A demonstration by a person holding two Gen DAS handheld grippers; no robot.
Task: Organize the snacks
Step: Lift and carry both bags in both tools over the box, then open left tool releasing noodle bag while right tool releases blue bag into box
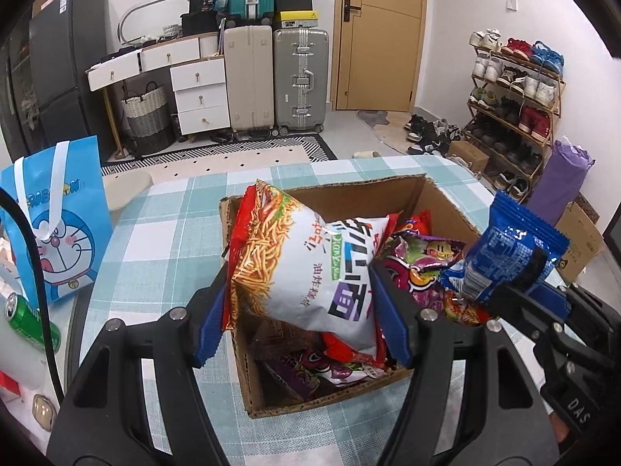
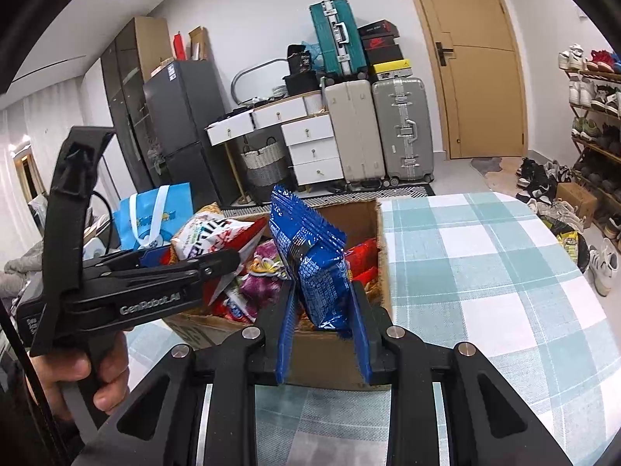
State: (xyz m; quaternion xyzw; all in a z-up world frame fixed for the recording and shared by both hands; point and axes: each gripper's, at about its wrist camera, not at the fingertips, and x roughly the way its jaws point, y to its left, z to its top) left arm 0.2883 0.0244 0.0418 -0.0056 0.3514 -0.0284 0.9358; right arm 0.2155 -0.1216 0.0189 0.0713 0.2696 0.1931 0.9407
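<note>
An open cardboard box stands on the checked tablecloth and holds several snack packets, purple and red. My left gripper is shut on a large white and orange noodle-snack bag, held above the box. My right gripper is shut on a blue snack packet, held over the box's near right side. The right gripper with its blue packet also shows at the right of the left wrist view. The left gripper shows in the right wrist view with the noodle bag.
A blue Doraemon gift bag stands left of the box. A green can lies at the table's left edge. Suitcases, white drawers and a shoe rack stand beyond the table. Checked cloth lies right of the box.
</note>
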